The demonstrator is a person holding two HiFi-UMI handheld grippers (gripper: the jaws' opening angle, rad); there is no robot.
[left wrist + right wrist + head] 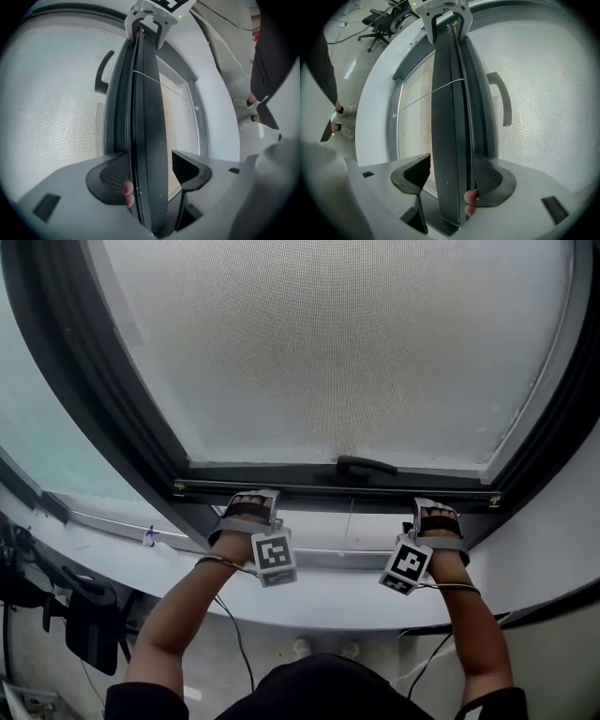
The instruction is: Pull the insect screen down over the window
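**Mia:** Where is the insect screen [337, 352]?

**Ben:** It hangs over almost all of the window. It is a fine grey net, and light comes through it. At its bottom is a dark bar [309, 491] with a little dark handle [366, 465] in the middle.

**Mia:** Which way does the bar lie?

**Ben:** Flat across, from side to side. The left gripper [145, 174] sits near one end and the right gripper [452, 177] near the other, with the handle between them. Neither is nearer, because both are at the bar.

**Mia:** Are the claws pinching it?

**Ben:** It does not look so. Each one's jaws stand wide apart with the bar between them, like a hook over it. One jaw is on the net side. The other is just beside the bar on the room side. A fingertip [127, 190] of the person shows there too.

**Mia:** Where must the bar go?

**Ben:** Down to the bottom rail [323, 559] of the window, which lies near, just under the bar. Both ends probably need an even pull, so the bar stays level.
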